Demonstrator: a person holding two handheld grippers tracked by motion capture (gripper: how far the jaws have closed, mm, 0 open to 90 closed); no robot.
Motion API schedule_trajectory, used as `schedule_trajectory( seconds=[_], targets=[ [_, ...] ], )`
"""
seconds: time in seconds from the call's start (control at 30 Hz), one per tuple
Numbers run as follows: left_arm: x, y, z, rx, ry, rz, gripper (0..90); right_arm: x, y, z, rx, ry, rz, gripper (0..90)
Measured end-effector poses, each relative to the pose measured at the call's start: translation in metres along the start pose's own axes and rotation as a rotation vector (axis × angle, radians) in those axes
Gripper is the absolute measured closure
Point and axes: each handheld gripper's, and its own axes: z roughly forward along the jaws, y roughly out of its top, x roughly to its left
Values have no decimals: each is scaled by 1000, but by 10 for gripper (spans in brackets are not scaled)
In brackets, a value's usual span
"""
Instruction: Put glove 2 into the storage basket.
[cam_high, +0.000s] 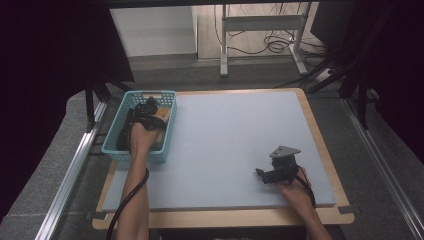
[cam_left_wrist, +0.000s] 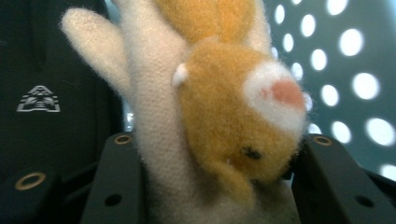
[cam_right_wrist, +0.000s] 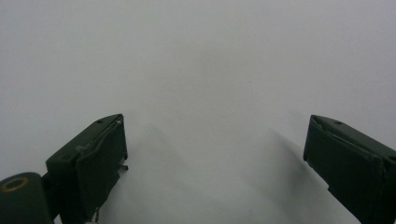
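Note:
A plush toy (cam_left_wrist: 224, 121), cream with an orange head and a pink nose, stands between the two black jaws of my left gripper (cam_left_wrist: 215, 140). It touches both pads, and the gripper is shut on it. In the high view that gripper (cam_high: 149, 114) is down inside the teal basket (cam_high: 111, 132) at the table's far left, with the toy (cam_high: 163, 118) peeking out beside it. My right gripper (cam_high: 261, 173) rests low over the grey mat near the front right. Its jaws (cam_right_wrist: 215, 140) stand wide open with nothing between them.
The basket's perforated teal wall (cam_left_wrist: 336, 70) rises close behind the toy. A black object with a small logo (cam_left_wrist: 39, 100) lies in the basket to the toy's left. The grey mat (cam_high: 235, 135) covers the wooden table. A desk frame with cables (cam_high: 260, 30) stands beyond it.

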Motion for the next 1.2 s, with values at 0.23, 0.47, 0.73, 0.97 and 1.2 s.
schedule_trajectory(
  seconds=[0.23,0.47,0.73,0.97,1.2],
  targets=[
    [5,1,7,23,-58,-27,401,0,0,0,0,0,1,58],
    [12,-1,-18,-23,-89,-12,101,0,0,0,1,4,3,58],
    [20,0,-52,-92,4,-4,262,0,0,0,0,0,-1,58],
    [28,-4,-37,-32,170,-11,625,0,0,0,0,0,0,58],
    [27,-6,-6,-1,87,-41,714,0,0,0,0,1,1,58]
  ],
)
